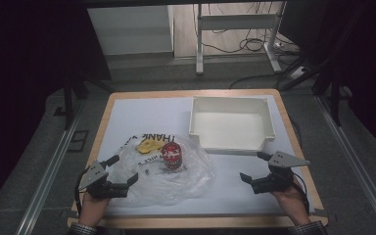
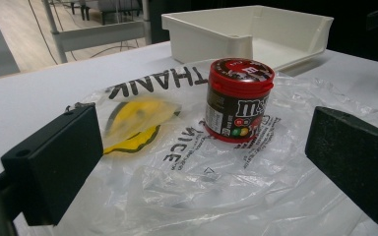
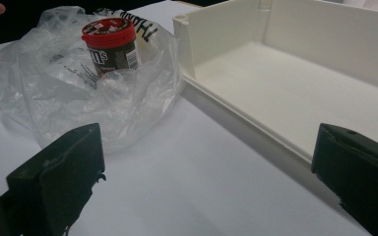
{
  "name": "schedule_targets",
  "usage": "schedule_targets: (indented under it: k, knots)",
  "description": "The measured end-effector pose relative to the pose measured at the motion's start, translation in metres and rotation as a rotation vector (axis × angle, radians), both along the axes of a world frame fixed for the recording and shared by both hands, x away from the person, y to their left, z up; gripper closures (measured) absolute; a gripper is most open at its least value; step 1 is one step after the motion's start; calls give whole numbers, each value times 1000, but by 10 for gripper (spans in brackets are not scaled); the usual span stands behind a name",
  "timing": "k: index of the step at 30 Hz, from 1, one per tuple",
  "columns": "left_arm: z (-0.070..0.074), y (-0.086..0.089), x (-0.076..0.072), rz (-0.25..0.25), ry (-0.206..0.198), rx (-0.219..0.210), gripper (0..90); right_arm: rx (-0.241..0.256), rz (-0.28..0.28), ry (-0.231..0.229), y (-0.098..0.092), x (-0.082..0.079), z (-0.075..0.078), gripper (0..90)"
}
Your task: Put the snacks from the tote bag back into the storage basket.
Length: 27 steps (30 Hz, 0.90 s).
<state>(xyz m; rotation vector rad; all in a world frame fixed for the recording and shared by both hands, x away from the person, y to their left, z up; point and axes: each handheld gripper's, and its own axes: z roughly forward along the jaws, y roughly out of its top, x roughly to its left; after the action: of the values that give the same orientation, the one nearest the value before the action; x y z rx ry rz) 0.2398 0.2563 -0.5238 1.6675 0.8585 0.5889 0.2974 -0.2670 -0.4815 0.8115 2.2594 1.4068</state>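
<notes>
Candy jar (image 1: 172,156) upright on bag (image 1: 186,182)

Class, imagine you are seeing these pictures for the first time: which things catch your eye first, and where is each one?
First comes the red-lidded candy jar, upright on the crumpled clear plastic bag at the table's near left. Next is the white tray, empty, at the far right. The left gripper and right gripper hover open near the front edge, holding nothing.

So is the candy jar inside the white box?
No, the candy jar stands upright on the plastic bag, apart from the empty white box.
</notes>
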Motion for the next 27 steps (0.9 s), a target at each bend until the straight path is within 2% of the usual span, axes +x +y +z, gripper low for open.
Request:
schedule_targets:
  k: [8,18,27]
  knots:
    - [0,0,0,4,-1,0,9,1,9,3,5,2,4,0]
    - [0,0,0,7,4,4,9,-41,35,13,17,6,2,0]
    - [0,0,0,7,7,3,9,-35,50,34,24,11,2,0]
